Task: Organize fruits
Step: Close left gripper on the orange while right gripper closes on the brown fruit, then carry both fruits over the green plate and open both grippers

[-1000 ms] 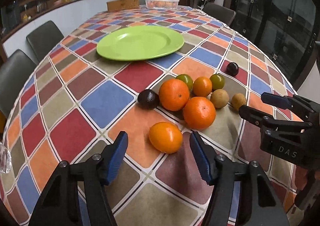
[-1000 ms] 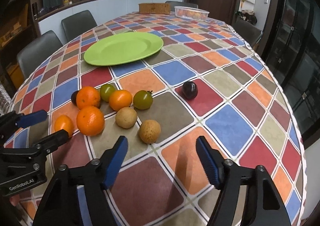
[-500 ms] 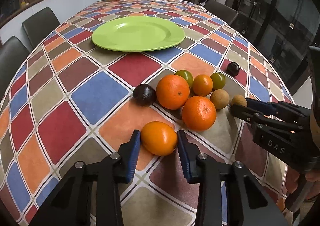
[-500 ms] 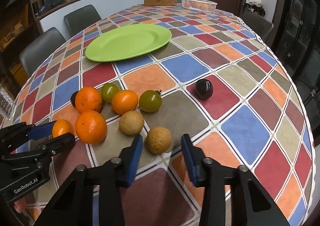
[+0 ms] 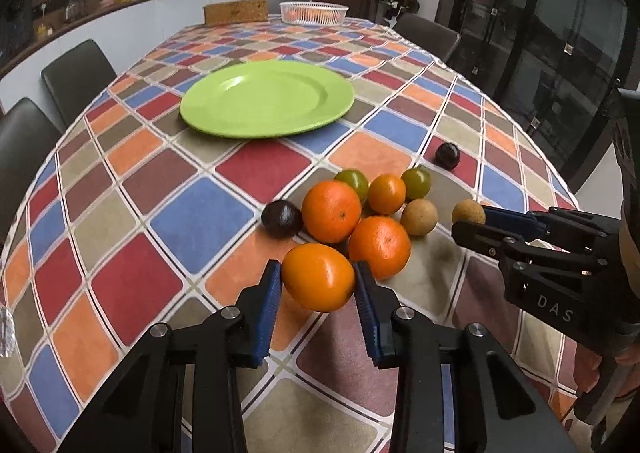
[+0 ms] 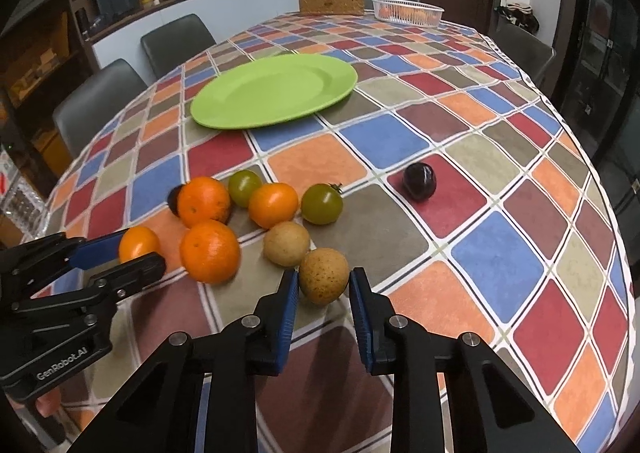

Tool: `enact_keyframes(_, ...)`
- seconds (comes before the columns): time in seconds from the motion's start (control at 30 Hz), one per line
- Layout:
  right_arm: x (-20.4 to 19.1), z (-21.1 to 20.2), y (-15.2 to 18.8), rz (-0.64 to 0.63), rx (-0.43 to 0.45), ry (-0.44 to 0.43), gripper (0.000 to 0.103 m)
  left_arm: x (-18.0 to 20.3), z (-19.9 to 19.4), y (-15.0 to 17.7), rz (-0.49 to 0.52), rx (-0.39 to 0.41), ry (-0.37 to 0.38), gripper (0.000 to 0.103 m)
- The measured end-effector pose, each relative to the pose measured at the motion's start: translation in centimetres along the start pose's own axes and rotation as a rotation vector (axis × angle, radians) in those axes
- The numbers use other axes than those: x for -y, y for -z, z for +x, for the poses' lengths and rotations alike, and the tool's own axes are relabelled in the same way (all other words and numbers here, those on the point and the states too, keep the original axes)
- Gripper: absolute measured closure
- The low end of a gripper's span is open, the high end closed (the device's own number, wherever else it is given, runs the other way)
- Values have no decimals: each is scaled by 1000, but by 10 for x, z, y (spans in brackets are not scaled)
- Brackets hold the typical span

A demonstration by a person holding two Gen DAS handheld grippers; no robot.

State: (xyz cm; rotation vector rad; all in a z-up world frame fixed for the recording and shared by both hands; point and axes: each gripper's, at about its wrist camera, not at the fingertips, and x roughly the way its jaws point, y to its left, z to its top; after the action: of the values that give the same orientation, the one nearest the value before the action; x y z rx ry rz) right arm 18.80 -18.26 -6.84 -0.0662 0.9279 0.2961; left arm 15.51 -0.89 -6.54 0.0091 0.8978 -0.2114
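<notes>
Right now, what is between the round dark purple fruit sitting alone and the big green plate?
Nothing but checkered tablecloth. The right wrist view shows bare squares from the dark purple fruit to the green plate.

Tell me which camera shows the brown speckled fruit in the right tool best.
The right wrist view. The brown fruit sits close and whole there, between the right tool's blue pads. In the left wrist view the same fruit is small and far off to the side, partly hidden behind that tool.
</notes>
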Motion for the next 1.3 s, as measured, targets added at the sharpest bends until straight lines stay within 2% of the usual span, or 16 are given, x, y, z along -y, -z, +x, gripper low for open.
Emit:
enact_keyframes(0.43, -11, -13, -31, -26, 59, -42, 76, -7, -7, -35, 58, 70, 22, 67)
enact_keyframes(0.77, -17, 0, -77, -58, 86, -55, 76, -24, 1, -76, 104, 98, 15, 67)
enact_keyframes(0.97, -19, 15, -102, -88, 72, -65, 76, -31, 13, -98, 133, 88, 26, 67)
enact_keyframes(1.3, -19, 56, -138, -96, 8, -105, 76, -52, 47, -126, 111, 24, 61, 67)
